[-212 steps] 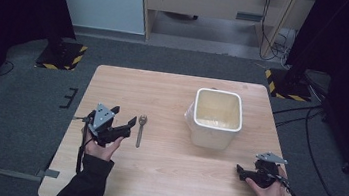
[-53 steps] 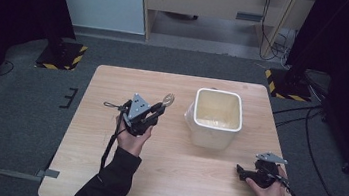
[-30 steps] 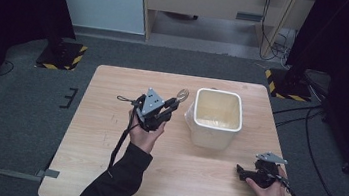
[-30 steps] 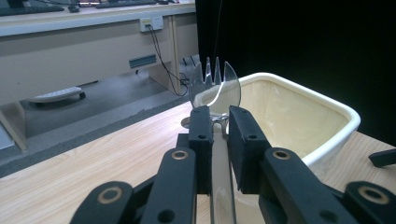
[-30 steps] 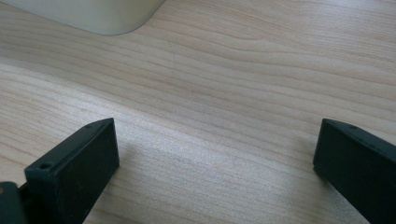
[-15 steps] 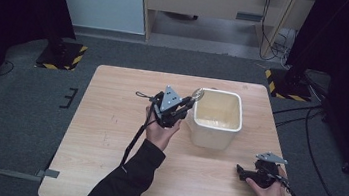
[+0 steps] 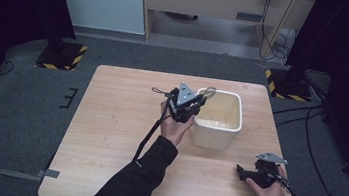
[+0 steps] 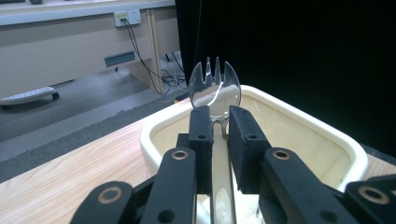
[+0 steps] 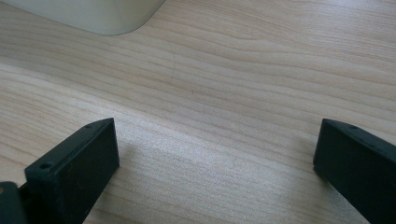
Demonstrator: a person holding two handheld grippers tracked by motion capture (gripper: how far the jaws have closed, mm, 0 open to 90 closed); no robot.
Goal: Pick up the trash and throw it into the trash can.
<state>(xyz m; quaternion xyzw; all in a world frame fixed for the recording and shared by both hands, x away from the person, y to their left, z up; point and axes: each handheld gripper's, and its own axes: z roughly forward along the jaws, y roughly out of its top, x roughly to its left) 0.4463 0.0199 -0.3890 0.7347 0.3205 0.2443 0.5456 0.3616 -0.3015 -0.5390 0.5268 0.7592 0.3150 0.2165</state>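
The clear plastic spork (image 8: 215, 86) sits pinched by its handle in my left tongs (image 7: 196, 100), its tined head pointing forward along the jaws and poised just over the near-left rim of the cream tub (image 7: 234, 119). The tub's hollow lies straight ahead. My right tongs (image 7: 246, 173) rest spread on the tabletop (image 7: 109, 120), well apart.

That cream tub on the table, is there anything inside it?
The tub looks empty: bare cream floor and walls. The left hand-held gripper, holding a clear spork, covers the near part inside.
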